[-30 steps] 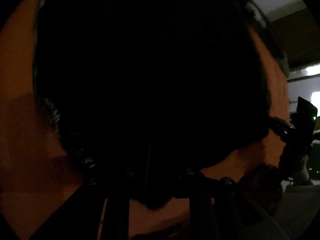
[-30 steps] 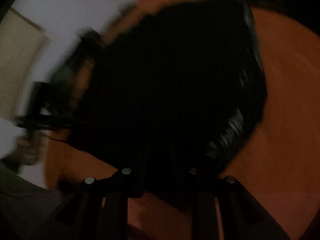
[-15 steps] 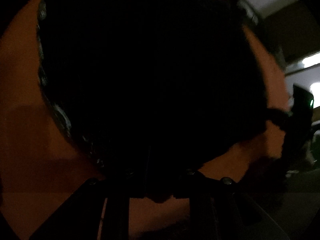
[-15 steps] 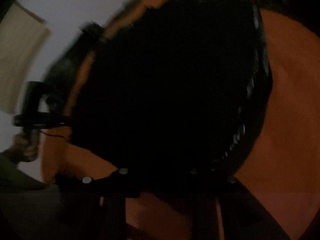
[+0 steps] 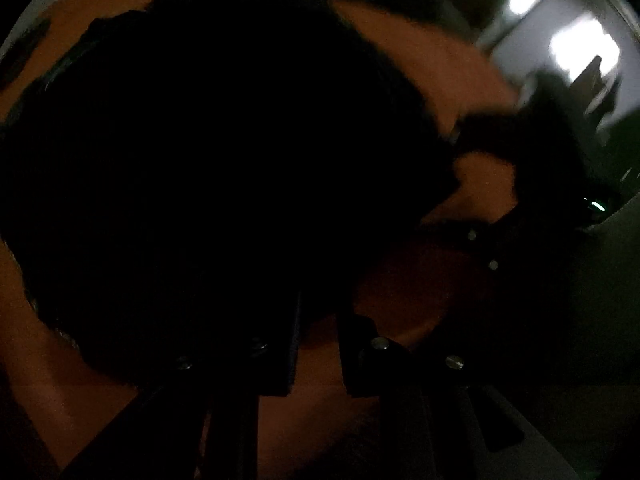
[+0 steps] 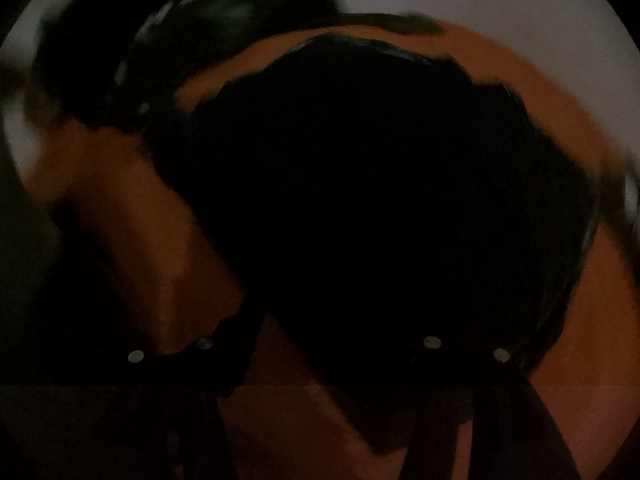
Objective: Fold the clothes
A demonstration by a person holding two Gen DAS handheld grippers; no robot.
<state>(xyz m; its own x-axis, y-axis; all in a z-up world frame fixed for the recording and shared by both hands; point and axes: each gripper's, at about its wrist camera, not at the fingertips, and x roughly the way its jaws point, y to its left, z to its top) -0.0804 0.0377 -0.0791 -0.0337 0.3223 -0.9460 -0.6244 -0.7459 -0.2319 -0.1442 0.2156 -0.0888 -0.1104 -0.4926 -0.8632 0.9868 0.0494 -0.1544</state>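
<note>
Dark garment (image 5: 208, 168) is lying limp, light on the orange table (image 5: 432, 60); left gripper (image 5: 318, 354) is narrowly parted, apparently empty; right gripper (image 6: 332, 360) is opening around its hem, likely the best hold.

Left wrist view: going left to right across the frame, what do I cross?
Orange table → black garment → right claw, jaws opening, garment loose between them → bright patches on the far wall.
</note>
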